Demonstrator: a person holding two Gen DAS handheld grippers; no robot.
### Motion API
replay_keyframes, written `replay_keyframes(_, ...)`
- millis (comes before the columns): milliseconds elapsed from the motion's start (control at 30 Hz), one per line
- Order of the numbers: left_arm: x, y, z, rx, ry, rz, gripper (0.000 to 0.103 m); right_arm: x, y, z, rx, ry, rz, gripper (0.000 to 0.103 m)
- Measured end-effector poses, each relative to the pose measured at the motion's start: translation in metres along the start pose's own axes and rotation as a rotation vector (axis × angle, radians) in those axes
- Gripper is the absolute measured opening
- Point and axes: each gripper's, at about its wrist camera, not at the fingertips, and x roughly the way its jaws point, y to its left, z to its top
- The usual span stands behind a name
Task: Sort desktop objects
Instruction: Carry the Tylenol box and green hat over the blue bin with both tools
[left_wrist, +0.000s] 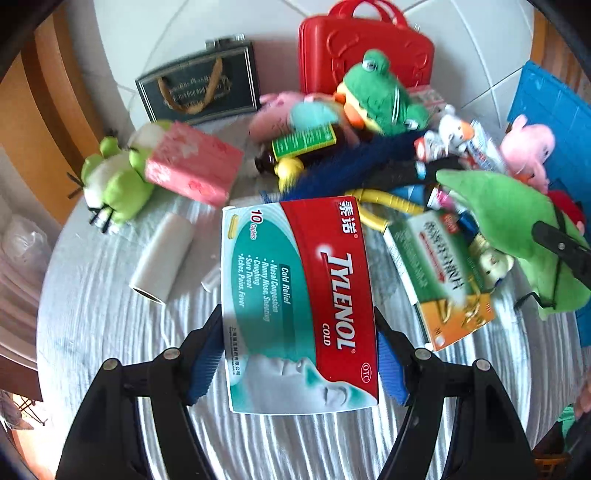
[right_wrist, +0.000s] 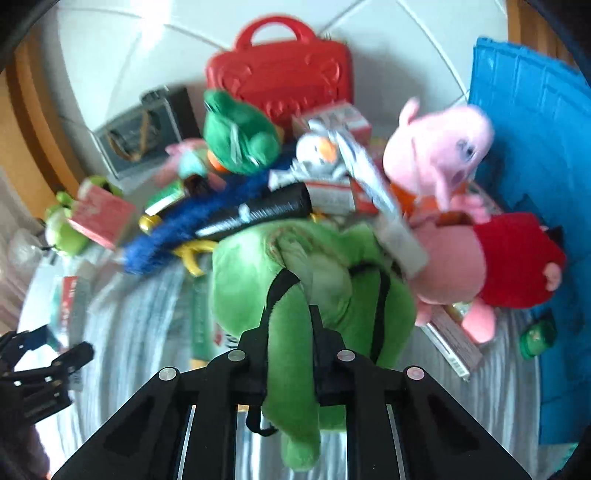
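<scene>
My left gripper is shut on a red and teal Tylenol Cold box and holds it flat above the white cloth. My right gripper is shut on a large green plush toy with black straps; this toy also shows at the right of the left wrist view. Behind lies a heap: a green frog plush, a pink pig plush, a red plush, a blue fuzzy item, a green and orange medicine box, tubes and bottles.
A red carry case stands at the back, a dark gift bag to its left, a blue crate at the right. A pink box, a light-green frog plush and a white roll lie at the left.
</scene>
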Motion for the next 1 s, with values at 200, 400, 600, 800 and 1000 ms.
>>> replay_keyframes(200,-0.076,0.000,0.008,0.031,-0.153,-0.077,0.072,-0.086,0.040,0.024,-0.047,-0.182,0.065,0.015)
replay_keyframes(400,-0.149,-0.015,0.011,0.047,-0.299,-0.131,0.072,-0.175,0.045,0.030,-0.068,-0.349,0.113,0.015)
replay_keyframes(600,-0.195,-0.056,0.017,0.087,-0.386,-0.171,0.072,-0.235,0.023,0.036,-0.082,-0.463,0.065,0.015)
replay_keyframes(800,-0.224,-0.137,0.010,0.144,-0.450,-0.230,0.072,-0.280,-0.044,0.030,-0.078,-0.553,-0.008,0.015)
replay_keyframes(1000,-0.261,-0.262,-0.003,0.166,-0.506,-0.274,0.072,-0.330,-0.155,0.028,-0.135,-0.666,-0.041,0.015)
